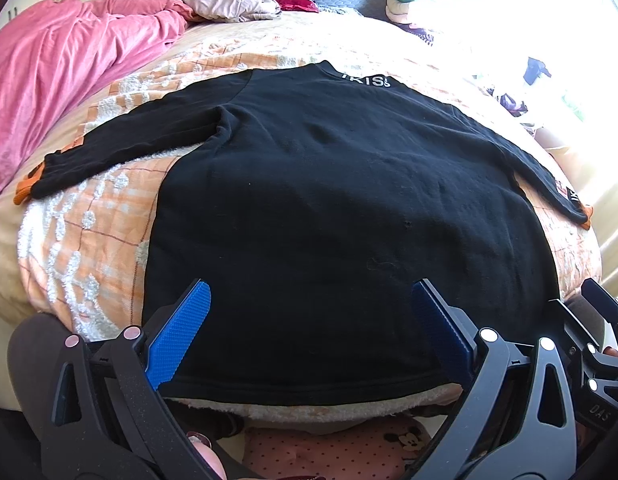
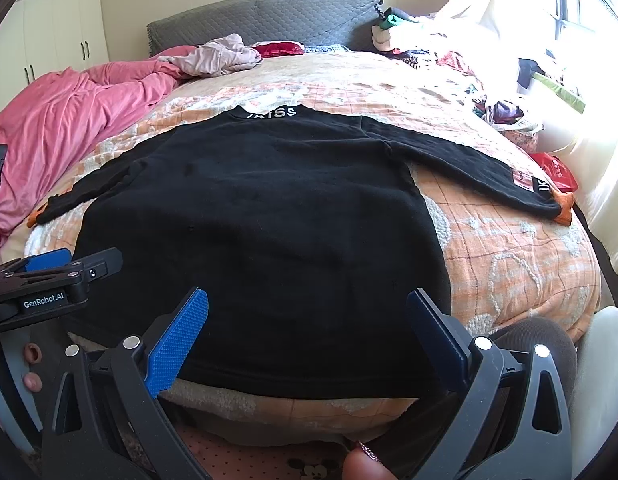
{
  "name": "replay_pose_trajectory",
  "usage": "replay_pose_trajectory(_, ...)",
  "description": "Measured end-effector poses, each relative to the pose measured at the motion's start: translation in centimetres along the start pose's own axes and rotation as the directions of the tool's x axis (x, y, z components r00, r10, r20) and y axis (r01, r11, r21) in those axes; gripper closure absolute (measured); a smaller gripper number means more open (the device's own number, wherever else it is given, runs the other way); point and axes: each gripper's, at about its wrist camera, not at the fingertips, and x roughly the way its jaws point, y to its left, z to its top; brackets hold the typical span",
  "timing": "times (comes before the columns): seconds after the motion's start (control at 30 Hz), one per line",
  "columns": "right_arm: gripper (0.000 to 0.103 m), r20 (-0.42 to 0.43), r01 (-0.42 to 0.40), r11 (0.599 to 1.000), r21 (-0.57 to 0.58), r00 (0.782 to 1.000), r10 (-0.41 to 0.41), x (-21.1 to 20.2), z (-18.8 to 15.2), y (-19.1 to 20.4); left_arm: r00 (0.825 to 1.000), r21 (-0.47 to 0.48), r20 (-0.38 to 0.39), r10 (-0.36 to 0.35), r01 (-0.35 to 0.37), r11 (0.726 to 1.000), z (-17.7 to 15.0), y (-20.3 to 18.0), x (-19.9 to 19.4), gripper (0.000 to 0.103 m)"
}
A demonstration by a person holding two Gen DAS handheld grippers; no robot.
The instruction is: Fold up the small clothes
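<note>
Blue-padded fingers (image 1: pixel 181 332) of both the left gripper (image 1: pixel 309 328) and right gripper (image 2: pixel 307 332) gape wide above the flat black long-sleeved sweater's (image 1: pixel 329 184) hem at the orange checked bedspread's (image 2: pixel 509 248) near edge.

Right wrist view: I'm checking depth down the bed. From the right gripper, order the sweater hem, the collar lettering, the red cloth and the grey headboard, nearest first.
1. Sweater hem, just beyond the right gripper, between its open fingers.
2. Collar lettering, mid-bed at the sweater's far end.
3. Red cloth, at the head of the bed.
4. Grey headboard, behind the cloth, against the wall.
</note>
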Motion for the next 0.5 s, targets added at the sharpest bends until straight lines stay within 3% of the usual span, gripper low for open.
replay_pose_trajectory(0.5, 0.004, 0.004, 0.005, 1.000, 0.014, 1.000, -0.005, 0.43, 0.41, -0.59, 1.000, 0.010, -0.003, -0.001, 0.001, 1.000, 0.35, -0.44, 0.60, 0.008)
